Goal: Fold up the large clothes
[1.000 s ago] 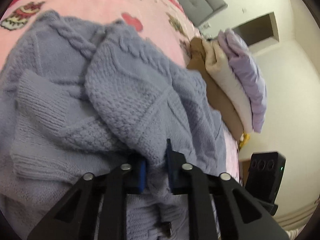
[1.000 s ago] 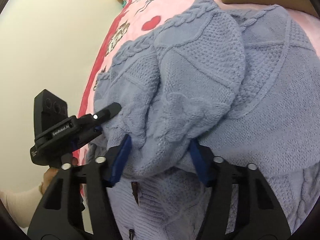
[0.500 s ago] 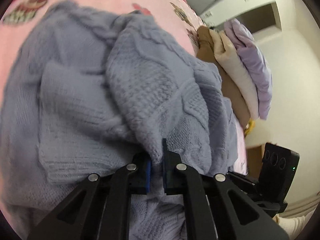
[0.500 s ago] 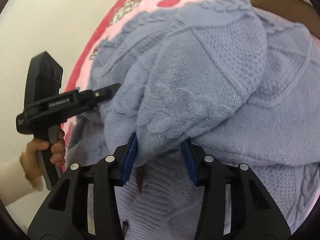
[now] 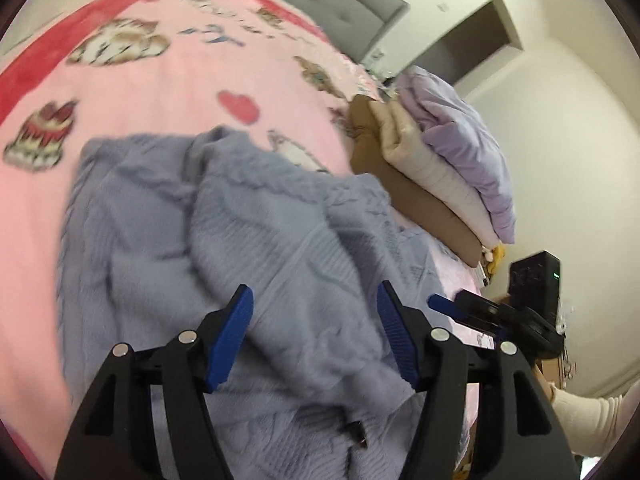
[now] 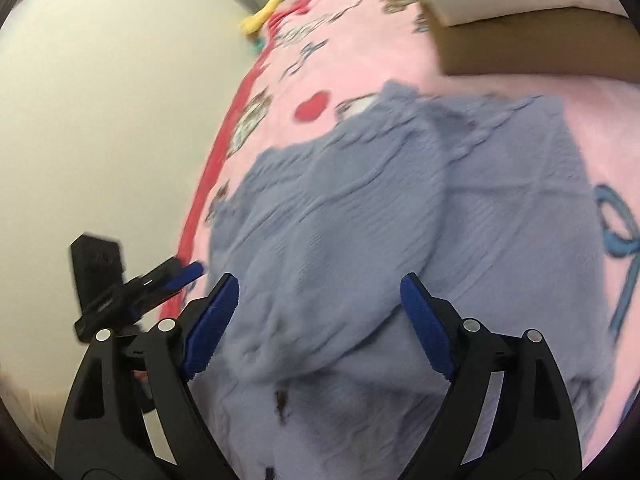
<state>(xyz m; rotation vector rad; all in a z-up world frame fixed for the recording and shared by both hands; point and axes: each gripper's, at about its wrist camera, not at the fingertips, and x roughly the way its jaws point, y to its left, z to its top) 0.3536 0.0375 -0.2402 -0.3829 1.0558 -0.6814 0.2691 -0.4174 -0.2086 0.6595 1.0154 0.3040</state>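
Note:
A grey-blue cable-knit sweater [image 5: 248, 240] [image 6: 352, 216] lies folded over on the pink printed blanket [image 5: 152, 92] [image 6: 360, 76]. My left gripper [image 5: 316, 332] hovers over its near edge; its jaws are opening and the blue pads stand apart, off the knit. My right gripper [image 6: 316, 320] is likewise above the near edge, jaws opening wide, with the sweater below them and nothing pinched. Each gripper shows in the other's view: the right gripper [image 5: 436, 302] at the right edge, the left gripper [image 6: 194, 270] at the left edge. Both views are motion-blurred.
A stack of folded clothes, brown, cream and lilac [image 5: 436, 172] [image 6: 520, 40], lies on the bed to the right of the sweater. A grey headboard [image 5: 336, 8] sits at the far end. A yellow toy [image 6: 260, 20] lies by it. Pale walls flank the bed.
Both grippers let go of the sweater's folded edge and opened. Both drew back and up, so more pink blanket shows beyond the sweater, which now lies flat.

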